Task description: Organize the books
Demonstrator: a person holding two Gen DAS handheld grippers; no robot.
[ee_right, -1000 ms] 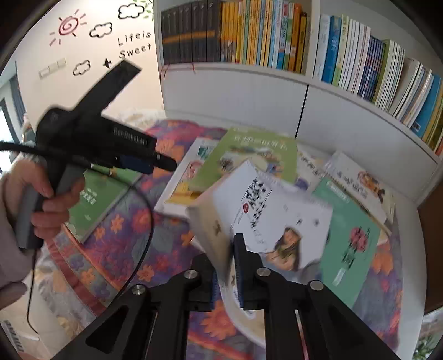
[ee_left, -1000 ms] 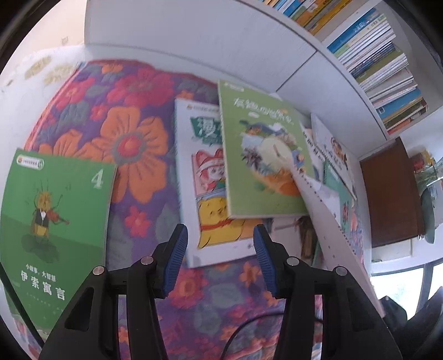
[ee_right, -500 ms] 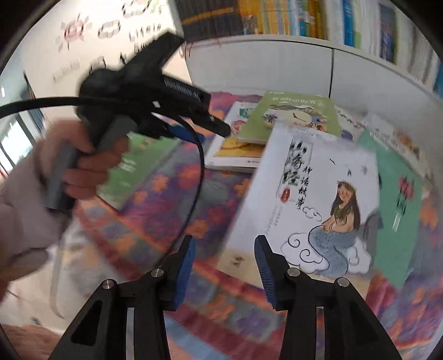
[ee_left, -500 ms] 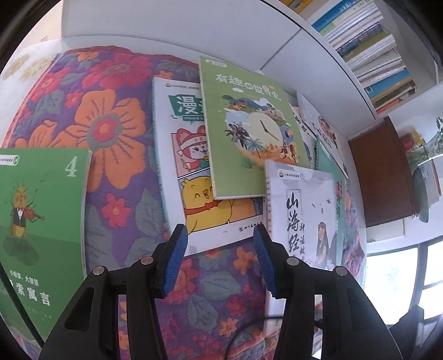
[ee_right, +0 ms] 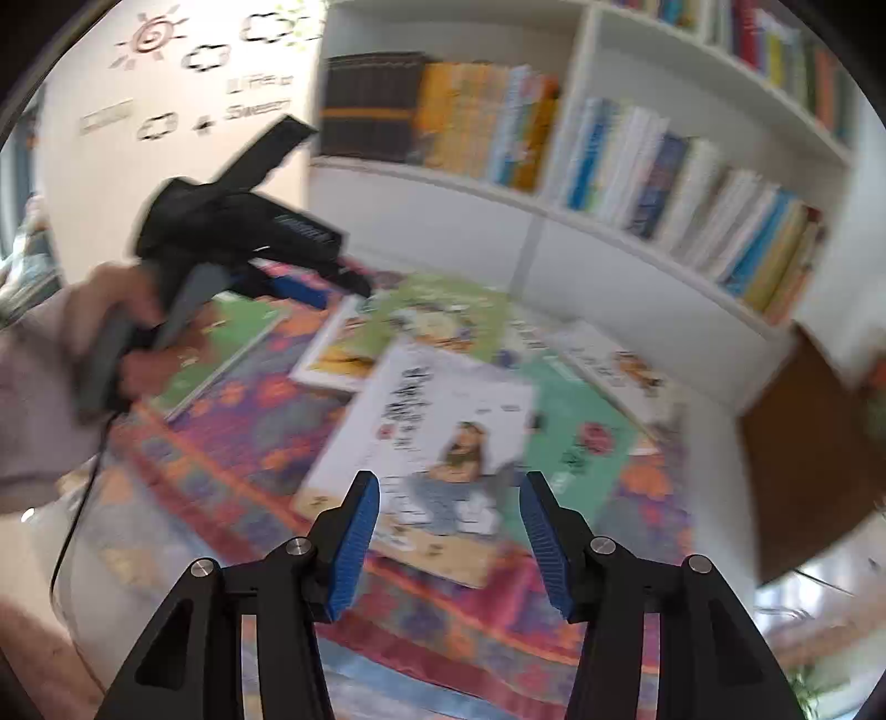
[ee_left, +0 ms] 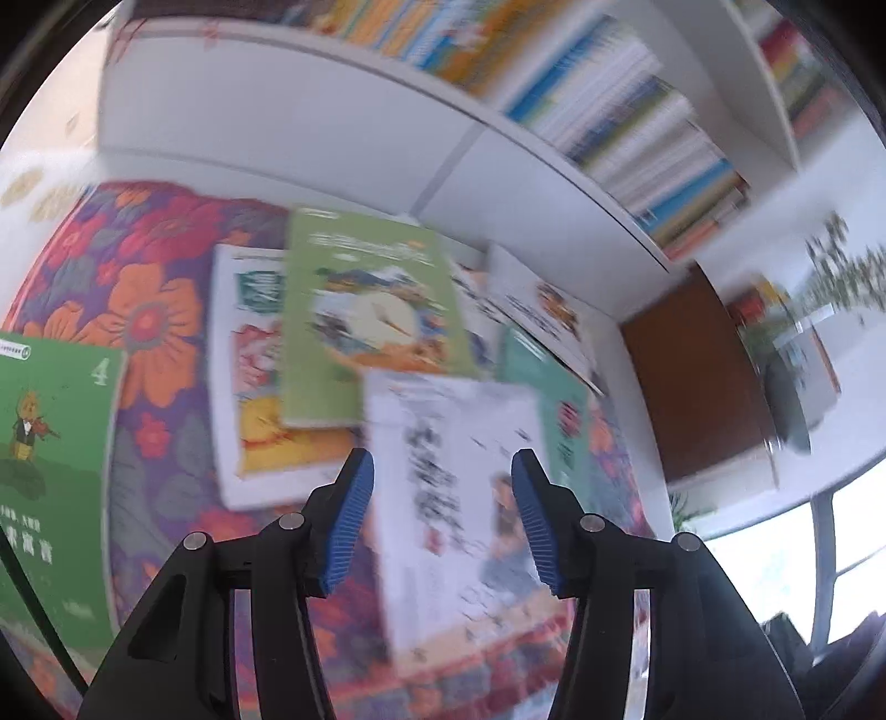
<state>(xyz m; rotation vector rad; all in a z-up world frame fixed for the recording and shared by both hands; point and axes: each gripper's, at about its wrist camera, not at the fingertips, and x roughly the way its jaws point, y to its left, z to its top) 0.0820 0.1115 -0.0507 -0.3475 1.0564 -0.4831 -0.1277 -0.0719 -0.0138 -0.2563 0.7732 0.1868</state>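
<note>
While both fingers (ee_right: 537,520) widen, empty, white book (ee_right: 437,437) overlaps teal book (ee_right: 581,437).

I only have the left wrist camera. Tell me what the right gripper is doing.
Observer: The right gripper is empty. Its jaws are opening over the white book lying on the flowered cloth.
Operator: Report who holds my left gripper.
Observer: A hand with a pale sleeve grips the handle of the left gripper, out to the left of the books.
Operator: Describe the wall behind that hand.
Observer: It carries sun and cloud decals.
</note>
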